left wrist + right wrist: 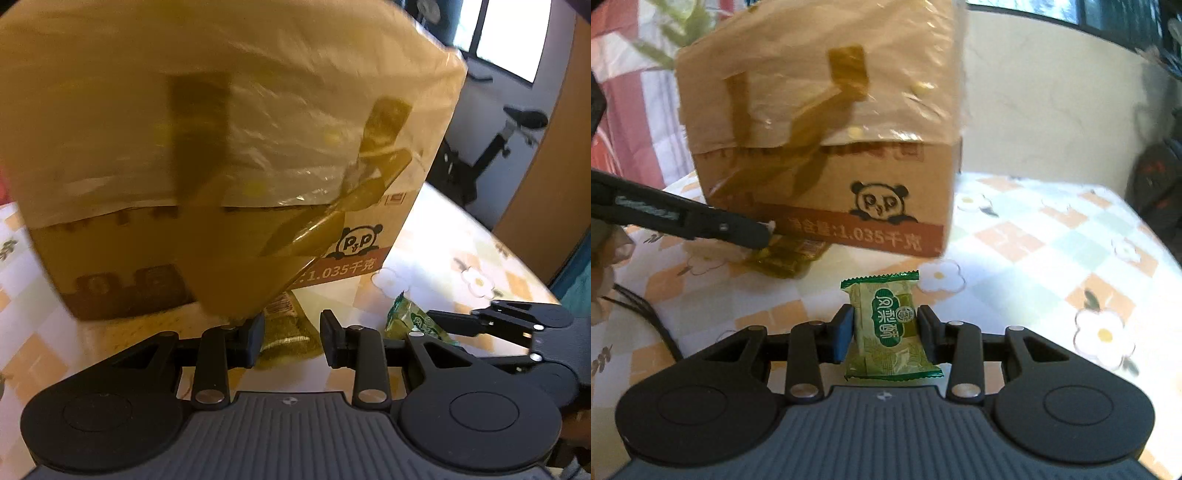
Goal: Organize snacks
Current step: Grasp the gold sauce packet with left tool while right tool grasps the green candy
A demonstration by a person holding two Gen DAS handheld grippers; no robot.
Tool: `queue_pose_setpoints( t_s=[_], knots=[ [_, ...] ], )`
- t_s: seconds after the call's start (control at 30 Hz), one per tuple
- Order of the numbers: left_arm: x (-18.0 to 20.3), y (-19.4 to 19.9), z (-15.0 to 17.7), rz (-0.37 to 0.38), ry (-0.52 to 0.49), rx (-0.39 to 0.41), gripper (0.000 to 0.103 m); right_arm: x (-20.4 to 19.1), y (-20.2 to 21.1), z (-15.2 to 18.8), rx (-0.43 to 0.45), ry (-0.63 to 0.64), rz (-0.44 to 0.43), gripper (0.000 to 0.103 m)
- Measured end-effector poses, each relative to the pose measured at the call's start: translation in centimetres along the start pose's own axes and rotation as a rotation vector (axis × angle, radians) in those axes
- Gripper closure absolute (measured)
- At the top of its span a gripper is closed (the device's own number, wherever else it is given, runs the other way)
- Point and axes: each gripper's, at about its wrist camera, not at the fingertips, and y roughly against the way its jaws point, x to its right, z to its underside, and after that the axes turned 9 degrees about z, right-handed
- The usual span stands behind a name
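Observation:
My left gripper is shut on an olive-green snack packet just above the flowered tablecloth, right in front of a large taped cardboard box with a panda print. In the right wrist view, the left gripper shows at the left with that olive-green packet at the foot of the box. My right gripper is shut on a green pineapple-cake packet, held upright between the pads. In the left wrist view the right gripper holds the green packet to the right.
The box fills most of the space ahead of both grippers. A black cable lies on the cloth at the left. Beyond the table's far edge stand a black exercise machine and a wooden panel. A dark bag sits at the right.

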Motion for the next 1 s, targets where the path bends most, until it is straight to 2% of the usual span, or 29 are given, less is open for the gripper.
queue_pose_setpoints(
  t_s=[0.2,0.3,0.4,0.8,0.9,1.0],
  knots=[
    [0.8,-3.5,-1.3,-0.038,-0.12,-0.07,0.068,1.1,0.3,0.3,0.014,-0.058,-0.032,0.064],
    [0.7,-4.8,-1.6,-0.044,-0.116,-0.093,0.068,1.3,0.2,0.4,0.014,-0.077,-0.044,0.064],
    [0.2,-5.3,-1.5,-0.01,-0.072,-0.096,0.068,1.3,0.1,0.5,0.015,-0.083,-0.052,0.064],
    [0.9,-1.8,3.2,0.04,-0.054,-0.065,0.068,2.0,0.3,0.7,0.016,-0.119,-0.079,0.064],
    [1.4,-0.8,4.6,0.025,-0.065,-0.057,0.067,2.1,0.3,0.7,0.016,-0.121,-0.08,0.064],
    [1.3,0.1,5.7,-0.003,-0.036,-0.041,0.066,2.0,0.3,0.7,0.016,-0.117,-0.079,0.064]
  ],
)
